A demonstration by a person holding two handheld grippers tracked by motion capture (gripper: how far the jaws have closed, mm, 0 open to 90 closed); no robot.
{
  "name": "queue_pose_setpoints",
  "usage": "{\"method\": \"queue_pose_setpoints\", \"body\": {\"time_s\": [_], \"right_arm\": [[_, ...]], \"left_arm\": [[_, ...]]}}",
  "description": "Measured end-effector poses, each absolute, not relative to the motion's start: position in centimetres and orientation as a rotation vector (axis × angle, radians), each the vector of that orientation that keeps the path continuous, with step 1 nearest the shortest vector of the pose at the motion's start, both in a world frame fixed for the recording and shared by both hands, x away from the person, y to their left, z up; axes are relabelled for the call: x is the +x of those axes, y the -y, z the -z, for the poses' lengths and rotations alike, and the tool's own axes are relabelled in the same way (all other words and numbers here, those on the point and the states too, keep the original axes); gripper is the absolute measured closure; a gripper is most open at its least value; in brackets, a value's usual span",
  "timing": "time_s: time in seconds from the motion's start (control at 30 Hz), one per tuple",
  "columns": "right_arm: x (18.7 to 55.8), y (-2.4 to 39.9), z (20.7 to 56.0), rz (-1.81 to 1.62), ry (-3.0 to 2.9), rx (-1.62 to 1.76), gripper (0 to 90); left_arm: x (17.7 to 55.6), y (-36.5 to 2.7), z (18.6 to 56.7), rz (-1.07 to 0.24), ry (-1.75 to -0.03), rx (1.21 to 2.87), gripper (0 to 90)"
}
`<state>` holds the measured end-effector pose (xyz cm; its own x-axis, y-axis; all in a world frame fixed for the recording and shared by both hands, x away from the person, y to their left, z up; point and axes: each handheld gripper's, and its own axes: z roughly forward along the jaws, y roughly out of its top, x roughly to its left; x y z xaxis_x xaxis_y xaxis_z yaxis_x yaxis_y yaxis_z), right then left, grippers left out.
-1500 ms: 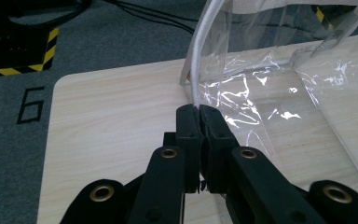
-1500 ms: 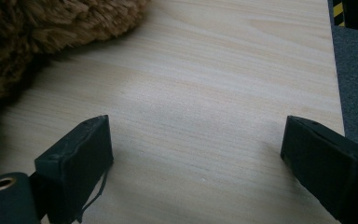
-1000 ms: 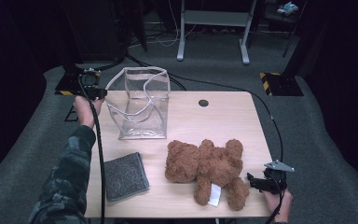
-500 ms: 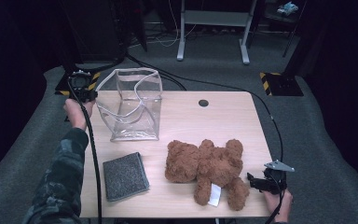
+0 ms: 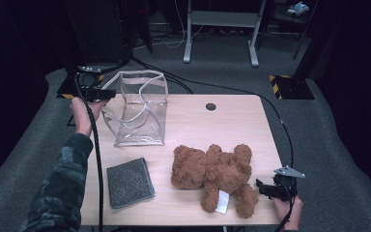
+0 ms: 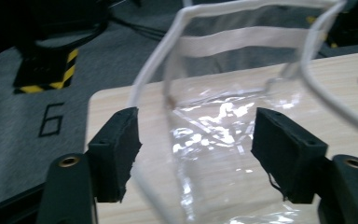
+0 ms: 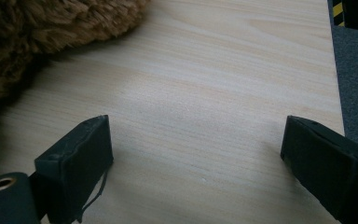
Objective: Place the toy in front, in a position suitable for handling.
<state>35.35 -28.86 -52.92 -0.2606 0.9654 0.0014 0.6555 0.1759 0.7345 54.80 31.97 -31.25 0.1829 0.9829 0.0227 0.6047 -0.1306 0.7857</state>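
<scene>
Surface: pale wood table (image 5: 232, 121), round grommet hole (image 5: 210, 106) near its far edge. Room: dark, grey carpet, black cables, a metal frame stand (image 5: 221, 29) at the top of the high view, yellow-black striped blocks at upper left and right.

Items on the table: clear plastic bag (image 5: 137, 108) with white trim, upper left of centre, standing open; grey cloth (image 5: 129, 181), lower left; brown teddy bear (image 5: 215, 171), lower centre, lying flat with a white tag on it.

Change since a second ago: my left claw (image 5: 107, 93) was clamped on the bag's left rim; its jaws have just been opening and now stand apart. The bag sits a little farther toward the table's far edge than before. My right claw (image 5: 262, 188) has stayed at the lower right.

Position, left claw: in my left gripper view the bag's white rim (image 6: 154, 70) passes up between the two black pads (image 6: 116, 149), close to the left one; I cannot tell whether it touches. The clear wall fills the gap.

Position, right claw: jaws wide apart over bare wood, just beside the bear's leg (image 7: 37, 37), gripping nothing.
</scene>
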Motion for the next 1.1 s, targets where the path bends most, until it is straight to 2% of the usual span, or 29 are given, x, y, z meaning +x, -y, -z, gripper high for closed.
{"method": "queue_pose_setpoints", "body": {"time_s": [0.33, 0.5, 0.6, 0.83, 0.93, 1.1], "right_arm": [[35.3, 28.9, 52.9, -0.871, -1.987, 1.523, 8.3], [35.3, 28.9, 52.9, -0.871, -1.987, 1.523, 8.3], [35.3, 28.9, 52.9, -0.871, -1.987, 1.522, 8.3], [35.3, 28.9, 52.9, -0.871, -1.987, 1.522, 8.3], [35.3, 28.9, 52.9, -0.871, -1.987, 1.522, 8.3], [35.3, 28.9, 52.9, -0.871, -1.987, 1.522, 8.3]], "left_arm": [[56.2, -26.6, 31.2, -0.585, -1.378, 1.926, 28.0], [57.1, -24.8, 32.1, -0.538, -1.374, 1.965, 31.5], [57.7, -24.2, 32.8, -0.522, -1.388, 1.986, 39.1], [58.9, -23.8, 34.2, -0.551, -1.446, 2.011, 72.0], [59.2, -23.9, 34.3, -0.594, -1.463, 2.0, 79.8], [59.4, -24.3, 34.4, -0.662, -1.497, 1.97, 83.8]]}}
